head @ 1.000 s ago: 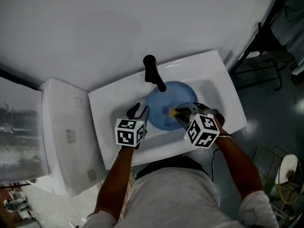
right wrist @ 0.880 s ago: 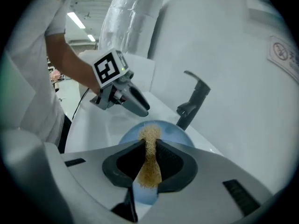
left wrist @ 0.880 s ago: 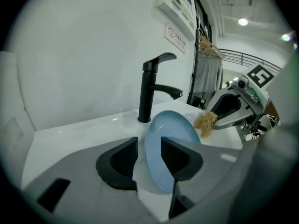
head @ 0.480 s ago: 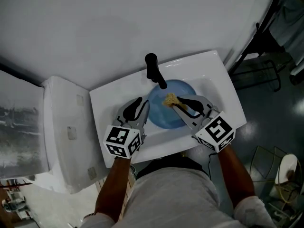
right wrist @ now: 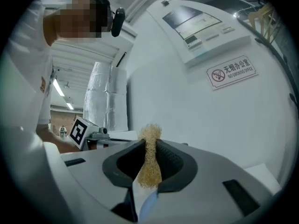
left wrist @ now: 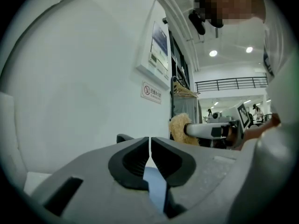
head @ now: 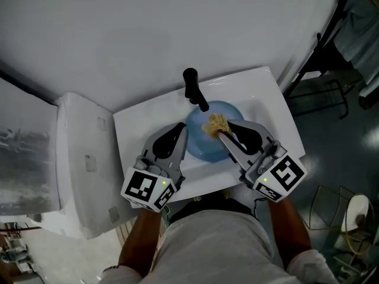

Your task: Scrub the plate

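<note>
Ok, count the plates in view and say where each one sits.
1. The blue plate lies in the white sink, under the black faucet. The left tool and right tool cover part of the basin, possibly hiding more.

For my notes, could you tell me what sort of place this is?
Likely an indoor wash station: a white sink with a black faucet, a blue plate, a no-smoking wall sign.

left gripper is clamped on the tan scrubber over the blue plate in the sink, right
No: the right gripper is clamped on the tan scrubber over the blue plate in the sink, as the right gripper view shows. The left gripper's jaws have just been closing, with nothing between them.
</note>
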A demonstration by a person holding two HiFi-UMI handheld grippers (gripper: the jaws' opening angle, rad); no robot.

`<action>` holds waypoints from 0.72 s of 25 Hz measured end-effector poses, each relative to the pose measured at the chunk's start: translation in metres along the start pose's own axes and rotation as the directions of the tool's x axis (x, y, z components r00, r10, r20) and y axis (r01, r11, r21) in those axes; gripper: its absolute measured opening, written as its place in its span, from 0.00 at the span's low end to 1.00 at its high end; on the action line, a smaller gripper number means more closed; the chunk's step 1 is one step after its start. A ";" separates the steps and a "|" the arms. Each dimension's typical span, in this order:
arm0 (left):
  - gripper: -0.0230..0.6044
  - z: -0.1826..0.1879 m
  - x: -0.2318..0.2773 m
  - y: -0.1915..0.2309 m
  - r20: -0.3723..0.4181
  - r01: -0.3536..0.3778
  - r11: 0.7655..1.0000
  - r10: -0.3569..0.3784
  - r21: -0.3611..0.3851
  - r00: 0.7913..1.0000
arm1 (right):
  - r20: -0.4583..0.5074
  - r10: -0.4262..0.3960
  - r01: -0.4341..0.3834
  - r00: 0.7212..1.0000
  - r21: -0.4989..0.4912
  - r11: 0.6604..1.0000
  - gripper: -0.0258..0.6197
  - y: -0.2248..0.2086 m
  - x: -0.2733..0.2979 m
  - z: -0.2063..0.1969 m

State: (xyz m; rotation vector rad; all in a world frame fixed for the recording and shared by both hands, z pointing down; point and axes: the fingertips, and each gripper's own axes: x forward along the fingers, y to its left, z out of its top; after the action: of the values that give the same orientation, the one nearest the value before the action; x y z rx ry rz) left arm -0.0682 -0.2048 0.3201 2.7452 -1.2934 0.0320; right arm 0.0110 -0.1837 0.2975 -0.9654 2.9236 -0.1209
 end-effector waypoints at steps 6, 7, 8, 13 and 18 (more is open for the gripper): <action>0.06 0.028 -0.010 -0.020 0.070 0.042 0.999 -0.044 0.027 0.997 | 0.093 0.001 -0.003 0.996 0.021 1.000 0.14 0.015 -0.007 0.021; 0.06 0.030 -0.011 -0.022 0.078 0.046 0.998 -0.049 0.033 0.996 | 0.105 -0.002 -0.001 0.994 0.027 1.000 0.14 0.016 -0.009 0.023; 0.06 0.033 -0.012 -0.024 0.086 0.049 0.998 -0.052 0.038 0.995 | 0.115 -0.004 0.001 0.993 0.032 0.999 0.14 0.016 -0.010 0.025; 0.06 0.040 -0.016 -0.032 0.106 0.064 0.997 -0.069 0.047 0.992 | 0.133 -0.016 0.011 0.991 0.042 0.999 0.13 0.018 -0.016 0.030; 0.06 0.042 -0.016 -0.041 0.114 0.079 0.995 -0.085 0.055 0.990 | 0.147 -0.024 0.018 0.989 0.042 0.999 0.13 0.020 -0.022 0.033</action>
State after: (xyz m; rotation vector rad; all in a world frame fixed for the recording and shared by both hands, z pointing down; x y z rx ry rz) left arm -0.0482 -0.1715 0.2735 2.8794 -1.2201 -0.1050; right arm 0.0194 -0.1561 0.2636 -0.9555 2.7667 -0.1053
